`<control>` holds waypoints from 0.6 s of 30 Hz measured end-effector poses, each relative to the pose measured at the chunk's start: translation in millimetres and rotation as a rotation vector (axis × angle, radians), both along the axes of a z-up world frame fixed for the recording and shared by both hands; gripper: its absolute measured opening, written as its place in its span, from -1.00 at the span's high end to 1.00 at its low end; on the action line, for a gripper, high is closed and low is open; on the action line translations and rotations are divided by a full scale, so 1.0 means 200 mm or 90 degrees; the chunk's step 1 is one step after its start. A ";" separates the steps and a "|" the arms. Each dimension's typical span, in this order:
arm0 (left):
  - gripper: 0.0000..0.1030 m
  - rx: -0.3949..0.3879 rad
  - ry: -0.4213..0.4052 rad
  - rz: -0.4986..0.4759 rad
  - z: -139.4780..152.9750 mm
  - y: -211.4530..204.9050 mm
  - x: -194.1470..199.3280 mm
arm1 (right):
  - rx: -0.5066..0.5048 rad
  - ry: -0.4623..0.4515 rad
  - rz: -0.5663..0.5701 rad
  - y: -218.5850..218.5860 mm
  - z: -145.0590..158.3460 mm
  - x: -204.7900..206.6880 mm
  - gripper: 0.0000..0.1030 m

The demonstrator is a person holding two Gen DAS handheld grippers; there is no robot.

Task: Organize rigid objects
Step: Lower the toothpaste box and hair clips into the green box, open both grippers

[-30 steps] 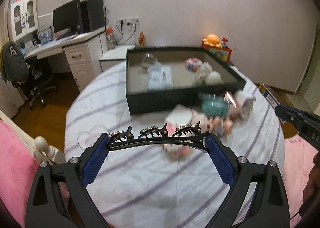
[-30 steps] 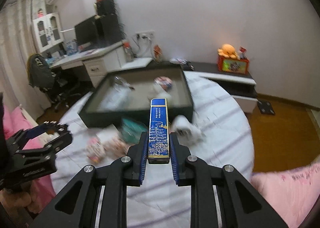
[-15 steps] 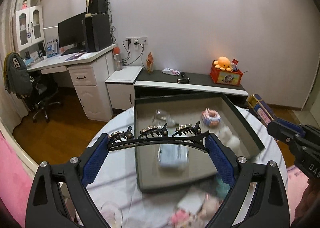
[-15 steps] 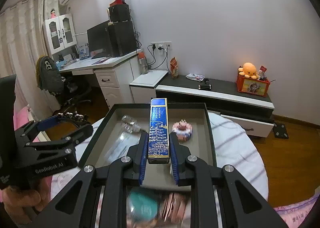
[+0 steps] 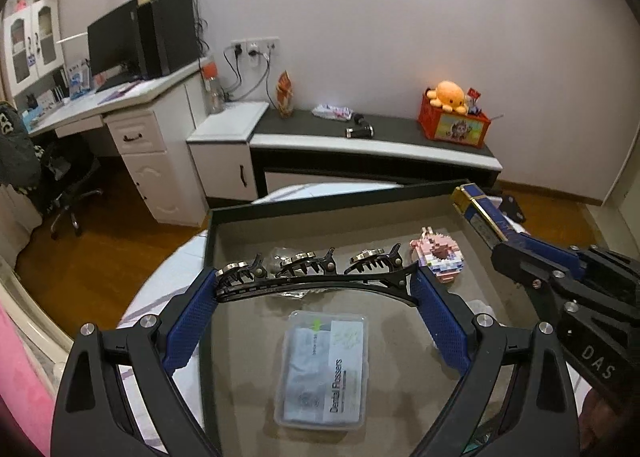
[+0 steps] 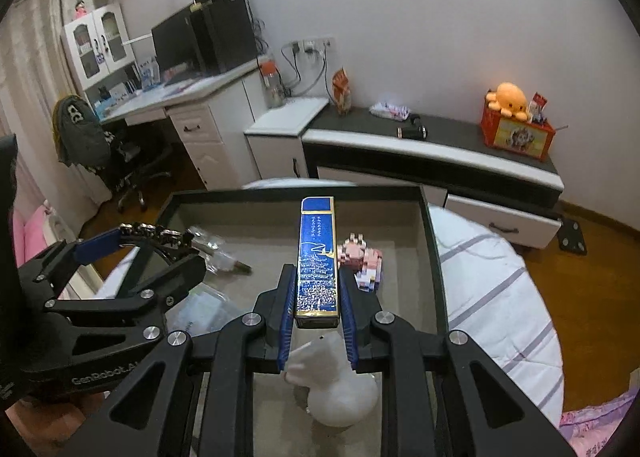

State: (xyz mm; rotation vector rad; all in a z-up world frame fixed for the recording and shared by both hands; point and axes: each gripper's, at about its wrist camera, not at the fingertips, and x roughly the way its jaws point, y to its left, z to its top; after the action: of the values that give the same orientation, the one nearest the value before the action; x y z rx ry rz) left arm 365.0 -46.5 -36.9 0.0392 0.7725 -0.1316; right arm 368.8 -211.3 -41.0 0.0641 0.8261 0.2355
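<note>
My two wrist cameras are looking forward and down, close over the dark tray (image 5: 304, 205), facing the far wall; both are sharing the tray (image 6: 434, 241) and low cabinet (image 6: 440, 145).

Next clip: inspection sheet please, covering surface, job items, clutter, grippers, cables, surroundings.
Surface: round table under striped cloth, carrying a dark tray.
Job's things: black hair clip spanning the left gripper; blue box in the right gripper; both above the tray.
Clutter: in the tray, floss case, pink block toy, white figure, clear packet.
Grippers: both shut on their items.
Cables: wall socket leads only.
Surroundings: desk with monitor, low cabinet, orange plush.
</note>
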 end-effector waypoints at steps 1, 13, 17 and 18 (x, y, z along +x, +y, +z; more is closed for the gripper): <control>-0.86 0.003 0.006 -0.001 -0.02 -0.01 0.01 | 0.000 0.008 0.001 0.00 -0.02 0.01 0.59; -0.95 0.025 0.033 0.006 -0.06 -0.01 0.01 | -0.009 0.026 -0.009 -0.01 -0.02 -0.03 -0.13; -0.97 0.015 0.023 0.016 -0.01 0.05 -0.03 | -0.002 0.013 -0.026 -0.04 0.03 -0.07 -0.67; -0.98 0.008 0.019 0.018 0.01 0.07 -0.05 | 0.011 0.008 -0.025 -0.05 0.05 -0.09 -0.71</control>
State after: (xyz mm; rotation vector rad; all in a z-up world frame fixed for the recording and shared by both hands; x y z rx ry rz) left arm 354.2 -32.6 -35.5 0.0388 0.8042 -0.1004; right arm 349.9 -220.3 -30.9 0.0979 0.8347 0.2057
